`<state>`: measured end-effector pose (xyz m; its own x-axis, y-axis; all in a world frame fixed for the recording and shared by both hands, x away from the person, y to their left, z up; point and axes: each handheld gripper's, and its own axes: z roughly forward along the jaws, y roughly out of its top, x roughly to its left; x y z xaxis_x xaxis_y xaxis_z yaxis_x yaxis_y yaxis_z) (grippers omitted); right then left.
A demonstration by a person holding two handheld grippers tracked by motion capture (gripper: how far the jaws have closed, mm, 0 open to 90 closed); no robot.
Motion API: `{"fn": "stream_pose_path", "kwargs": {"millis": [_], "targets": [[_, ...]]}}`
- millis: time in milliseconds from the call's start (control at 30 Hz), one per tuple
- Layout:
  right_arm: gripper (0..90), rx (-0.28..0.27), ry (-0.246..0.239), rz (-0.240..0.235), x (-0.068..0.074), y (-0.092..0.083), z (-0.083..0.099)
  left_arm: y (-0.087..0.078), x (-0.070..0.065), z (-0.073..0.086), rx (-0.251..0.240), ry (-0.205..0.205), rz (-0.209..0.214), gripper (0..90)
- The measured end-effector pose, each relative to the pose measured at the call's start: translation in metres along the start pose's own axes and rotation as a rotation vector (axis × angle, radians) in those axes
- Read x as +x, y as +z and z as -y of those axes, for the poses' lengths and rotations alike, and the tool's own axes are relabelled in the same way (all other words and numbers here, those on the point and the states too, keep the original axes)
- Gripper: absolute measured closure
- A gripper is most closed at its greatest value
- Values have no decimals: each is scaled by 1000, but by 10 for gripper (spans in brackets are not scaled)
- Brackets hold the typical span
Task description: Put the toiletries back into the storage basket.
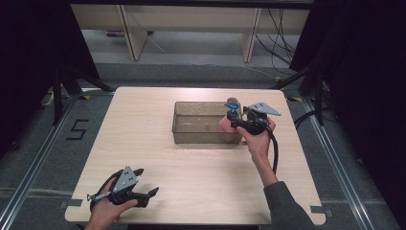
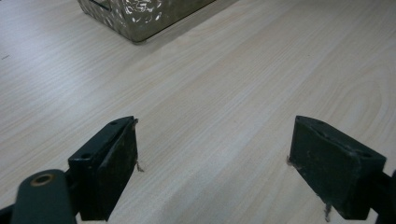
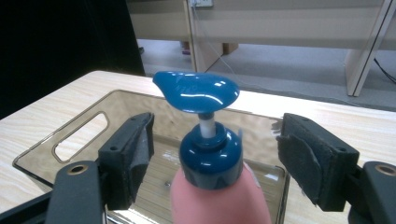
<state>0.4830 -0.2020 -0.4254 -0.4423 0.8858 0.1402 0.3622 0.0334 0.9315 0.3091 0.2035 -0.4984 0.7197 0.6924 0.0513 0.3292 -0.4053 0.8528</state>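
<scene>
A pink pump bottle (image 1: 229, 127) with a blue pump head (image 3: 196, 91) stands upright at the right end of a clear brownish bin (image 1: 191, 135), seemingly inside it. My right gripper (image 1: 236, 117) is open, with one jaw on each side of the bottle's blue collar (image 3: 211, 156). Neither pad (image 3: 136, 156) touches it. At the table's near left, my left gripper (image 1: 146, 182) is open low over bare wood (image 2: 215, 140), nothing between its jaws. The bin's corner (image 2: 135, 18) lies well ahead of it.
The light wooden table (image 1: 143, 143) has rounded corners and dark floor around it. The bin has a handle slot (image 3: 81, 135) in its end wall. Desk legs and cables stand beyond the far edge.
</scene>
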Motion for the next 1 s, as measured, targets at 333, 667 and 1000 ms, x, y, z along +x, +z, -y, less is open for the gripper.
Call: {"fn": "stream_pose_path", "kwargs": {"millis": [333, 667, 1000], "targets": [[269, -1, 21, -12, 1, -5, 0, 0, 0, 0, 3, 4, 7, 148], [270, -6, 9, -7, 1, -12, 1, 0, -1, 0, -4, 1, 1, 148], [267, -24, 42, -33, 0, -20, 1, -1, -1, 0, -2, 1, 5, 148]]}}
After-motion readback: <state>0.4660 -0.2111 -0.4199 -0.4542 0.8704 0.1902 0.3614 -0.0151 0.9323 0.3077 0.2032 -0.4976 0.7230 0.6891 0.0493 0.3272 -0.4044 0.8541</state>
